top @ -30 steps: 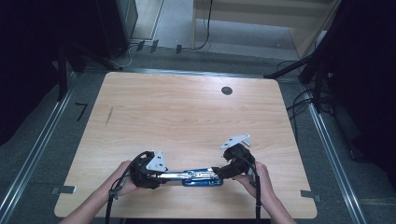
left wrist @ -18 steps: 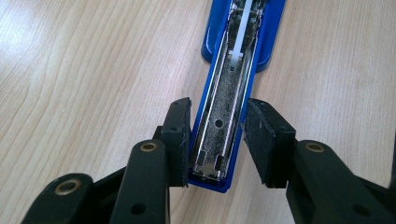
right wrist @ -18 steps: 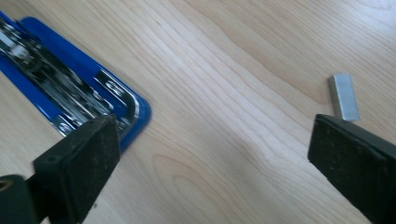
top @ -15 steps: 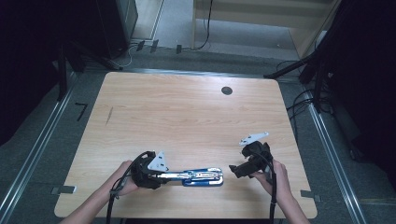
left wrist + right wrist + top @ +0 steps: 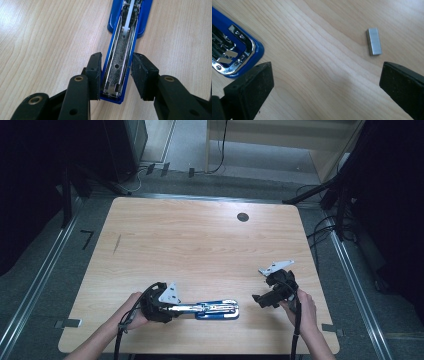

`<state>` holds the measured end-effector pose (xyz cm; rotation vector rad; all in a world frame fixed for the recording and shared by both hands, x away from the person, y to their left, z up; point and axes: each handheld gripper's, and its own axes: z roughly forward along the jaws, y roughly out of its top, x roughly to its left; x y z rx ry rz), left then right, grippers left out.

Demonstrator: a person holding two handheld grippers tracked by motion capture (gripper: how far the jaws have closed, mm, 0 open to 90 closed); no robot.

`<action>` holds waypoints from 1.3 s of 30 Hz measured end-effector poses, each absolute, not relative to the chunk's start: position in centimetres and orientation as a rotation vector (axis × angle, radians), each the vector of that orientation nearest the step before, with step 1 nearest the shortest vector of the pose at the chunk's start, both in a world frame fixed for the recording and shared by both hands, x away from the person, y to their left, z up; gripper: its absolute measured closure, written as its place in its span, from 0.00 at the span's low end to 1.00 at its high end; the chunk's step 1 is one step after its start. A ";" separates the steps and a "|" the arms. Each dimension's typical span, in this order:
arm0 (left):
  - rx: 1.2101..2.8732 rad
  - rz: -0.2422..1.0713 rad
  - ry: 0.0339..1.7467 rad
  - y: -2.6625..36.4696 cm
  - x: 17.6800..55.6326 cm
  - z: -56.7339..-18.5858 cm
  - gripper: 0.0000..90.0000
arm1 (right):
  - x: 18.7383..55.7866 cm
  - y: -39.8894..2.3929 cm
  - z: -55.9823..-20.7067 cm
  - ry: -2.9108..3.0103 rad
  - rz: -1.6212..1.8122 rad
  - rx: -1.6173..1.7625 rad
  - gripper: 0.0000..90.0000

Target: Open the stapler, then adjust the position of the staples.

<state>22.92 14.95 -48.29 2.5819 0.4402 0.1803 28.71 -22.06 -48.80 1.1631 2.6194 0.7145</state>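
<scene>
Right hand-held gripper (image 5: 264, 299) now off the blue stapler (image 5: 212, 309) and drawn away to the right, jaws just opened wide, nothing between them. Staple block (image 5: 373, 41) lying on the counter (image 5: 200, 245) just ahead of its right jaw. Left hand-held gripper (image 5: 116, 72) unmoved, clamped on the opened stapler's rear, pinning it flat. Likely next: picking up the staples for loading.

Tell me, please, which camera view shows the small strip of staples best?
The right gripper view: the staple strip lies sharp and whole on the table, beyond the right gripper, whose jaws stand wide open. From the high view I cannot make it out.
</scene>
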 end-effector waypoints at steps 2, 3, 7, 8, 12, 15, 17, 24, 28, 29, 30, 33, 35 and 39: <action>2.583 0.178 0.444 14.9 22.9 -48.3 0.68 | 28.8 -22.2 -48.6 2.612 0.685 1.186 0.00; 2.582 0.178 0.444 14.9 22.9 -48.3 0.68 | 28.8 -22.3 -48.4 2.606 0.683 1.198 0.00; 2.583 0.173 0.442 14.8 23.0 -48.3 0.68 | 29.1 -22.9 -47.8 2.618 0.702 1.257 0.00; 2.583 0.173 0.442 14.8 23.0 -48.4 0.68 | 29.2 -23.0 -47.7 2.622 0.703 1.265 0.00; 2.583 0.173 0.442 14.8 23.0 -48.4 0.68 | 29.7 -23.6 -47.6 2.641 0.724 1.269 0.00; 2.584 0.177 0.442 14.8 22.9 -48.3 0.68 | 30.1 -24.0 -47.7 2.641 0.735 1.279 0.05; 2.583 0.178 0.442 14.8 22.9 -48.4 0.68 | 30.4 -24.4 -47.8 2.636 0.757 1.275 0.08; 2.579 0.184 0.447 14.8 22.9 -48.4 0.68 | 31.8 -24.9 -48.3 2.619 0.778 1.291 0.17; 2.577 0.186 0.446 14.8 22.8 -48.4 0.68 | 32.6 -24.9 -48.6 2.610 0.803 1.298 0.24; 2.580 0.188 0.443 14.8 22.8 -48.4 0.68 | 32.8 -24.9 -48.7 2.607 0.807 1.306 0.24; 2.580 0.190 0.444 14.8 22.8 -48.4 0.68 | 33.0 -24.9 -48.8 2.601 0.811 1.299 0.26; 2.579 0.191 0.445 14.8 22.8 -48.4 0.68 | 33.5 -24.8 -49.1 2.582 0.819 1.296 0.32; 2.579 0.189 0.447 14.8 22.8 -48.4 0.68 | 33.8 -24.6 -49.3 2.576 0.807 1.290 0.38; 2.574 0.186 0.449 14.8 22.8 -48.4 0.68 | 34.4 -24.4 -49.7 2.569 0.796 1.287 0.49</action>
